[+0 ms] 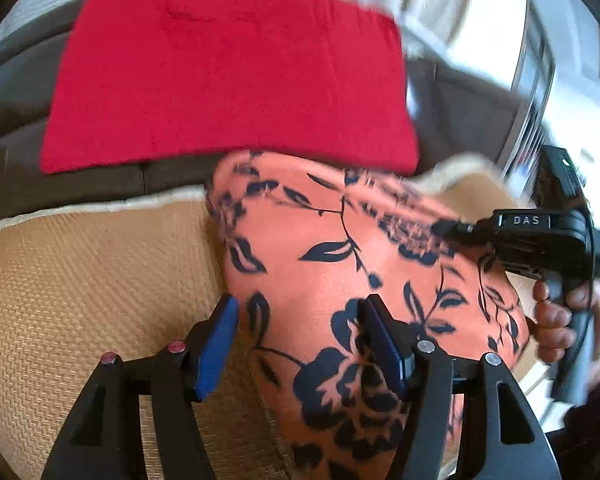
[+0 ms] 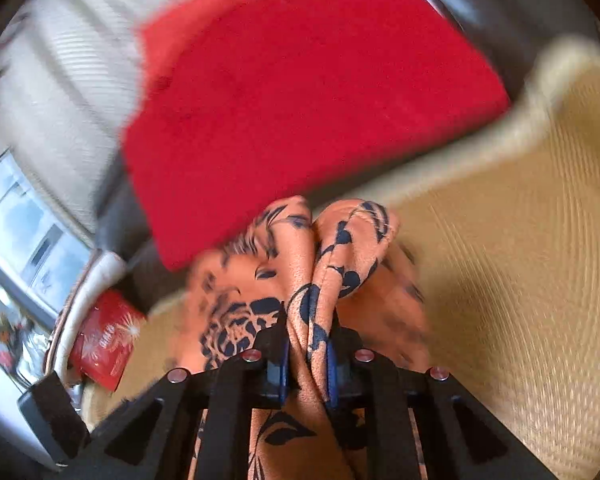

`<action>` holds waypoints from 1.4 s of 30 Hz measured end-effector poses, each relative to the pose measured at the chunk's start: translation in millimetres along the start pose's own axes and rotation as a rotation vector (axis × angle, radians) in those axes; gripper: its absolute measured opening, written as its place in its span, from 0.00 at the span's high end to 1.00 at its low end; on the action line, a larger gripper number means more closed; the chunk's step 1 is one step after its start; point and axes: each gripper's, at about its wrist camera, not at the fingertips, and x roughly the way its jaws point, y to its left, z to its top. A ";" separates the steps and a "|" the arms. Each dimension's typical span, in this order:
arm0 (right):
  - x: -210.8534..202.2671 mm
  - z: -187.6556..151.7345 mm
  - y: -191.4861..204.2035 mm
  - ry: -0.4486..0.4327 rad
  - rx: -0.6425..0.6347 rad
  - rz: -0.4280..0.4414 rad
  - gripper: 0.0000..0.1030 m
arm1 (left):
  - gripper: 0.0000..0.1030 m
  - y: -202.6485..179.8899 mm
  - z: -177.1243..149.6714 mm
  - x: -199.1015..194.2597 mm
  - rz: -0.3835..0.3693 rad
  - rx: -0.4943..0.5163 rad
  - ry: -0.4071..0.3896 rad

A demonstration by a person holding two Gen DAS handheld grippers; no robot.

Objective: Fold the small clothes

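An orange garment with a dark blue flower print lies on a tan woven mat, which has a pale fleecy border. In the left wrist view the garment's long axis runs from about 11 o'clock, where its far end meets a folded red cloth, down toward 5 o'clock, where it passes under the near fingers. The left gripper hovers over it with its blue-padded fingers spread apart — one above the bare mat, the other above the print, neither pressing the fabric. At 3 o'clock in this view the right gripper shows from the side, a hand wrapped around its black handle and its tip at the garment's right edge. The right wrist view gives what the left cannot: the right gripper's fingers are closed on a bunched ridge of the orange fabric, which rises from between them toward 12 o'clock. It also shows, at 8 o'clock, a red printed packet lying beside the mat's pale border — out of sight for the left camera. The red cloth fills the upper half of both views, blurred in the right one.
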 end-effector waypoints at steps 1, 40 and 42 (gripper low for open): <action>20.0 -4.5 -21.3 0.102 0.072 -0.025 0.82 | 0.34 -3.0 -5.1 12.7 0.037 0.014 0.039; -5.2 -20.5 48.6 0.101 -0.214 -0.124 0.68 | 0.23 11.3 -30.4 -12.9 0.147 0.075 0.006; 25.2 -2.3 71.1 0.111 -0.256 -0.117 0.68 | 0.23 11.9 -29.1 -11.9 0.146 0.083 0.009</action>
